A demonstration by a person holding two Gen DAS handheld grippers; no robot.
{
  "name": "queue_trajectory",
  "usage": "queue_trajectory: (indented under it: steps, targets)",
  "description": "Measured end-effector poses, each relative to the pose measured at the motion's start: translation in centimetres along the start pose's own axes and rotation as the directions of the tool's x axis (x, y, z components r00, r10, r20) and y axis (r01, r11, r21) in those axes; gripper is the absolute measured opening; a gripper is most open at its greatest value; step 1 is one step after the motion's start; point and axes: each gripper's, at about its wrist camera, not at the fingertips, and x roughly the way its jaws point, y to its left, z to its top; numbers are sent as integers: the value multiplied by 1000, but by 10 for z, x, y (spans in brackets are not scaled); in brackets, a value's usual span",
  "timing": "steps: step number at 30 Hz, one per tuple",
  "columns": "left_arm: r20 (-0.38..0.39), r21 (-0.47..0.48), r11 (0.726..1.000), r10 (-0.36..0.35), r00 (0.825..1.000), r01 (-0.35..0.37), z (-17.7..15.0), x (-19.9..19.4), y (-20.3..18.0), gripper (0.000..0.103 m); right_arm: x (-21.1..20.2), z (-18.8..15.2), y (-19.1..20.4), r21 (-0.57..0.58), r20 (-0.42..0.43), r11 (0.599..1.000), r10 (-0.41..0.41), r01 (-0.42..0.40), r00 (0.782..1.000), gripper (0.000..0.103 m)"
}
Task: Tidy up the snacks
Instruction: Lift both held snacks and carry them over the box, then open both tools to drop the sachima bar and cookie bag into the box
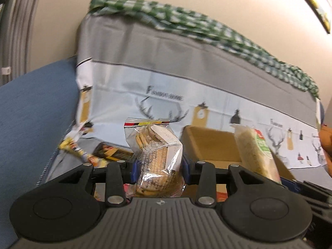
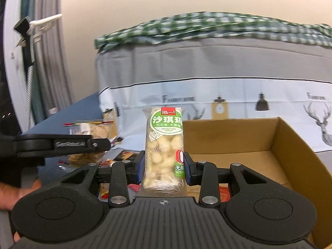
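Note:
My left gripper is shut on a clear bag of cookies and holds it upright above the table. My right gripper is shut on a green-labelled sachima snack bar, upright, in front of an open cardboard box. The same bar and box show in the left wrist view, to the right of the cookies. The left gripper's side and its cookie bag show at the left of the right wrist view.
Loose snack packets lie on the table at the left and below the grippers. A grey and white deer-print cloth covers a bulky thing behind, topped by green checked fabric. A blue surface lies to the left.

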Motion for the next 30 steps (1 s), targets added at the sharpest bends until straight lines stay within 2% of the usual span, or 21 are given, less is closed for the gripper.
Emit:
queue_trajectory:
  steps: [8,17,21,26,30]
  targets:
    - [49,73,988,-141,989,137,-8,-6,-53,43,-3,8,-37,49,40,994,-97,95,994,37]
    - [-2,176,951,-258,966,255,-29,-1,-105,43,-7,11,-87,125,46,960,-257,250,965,37]
    - [-15,221,935,-280,960,276,-36,2,-117,43,-7,8,-105,166,14,941,-300,294,954,37]
    - [-35,214,930,-298,954,298,-40,6,-121,43,-6,3,-118,197,-12,928,-321,317,947,37]
    - [-58,205,923,-320,946,325,-41,9,-122,44,-7,3,-117,190,0,927,-328,322,945,36]
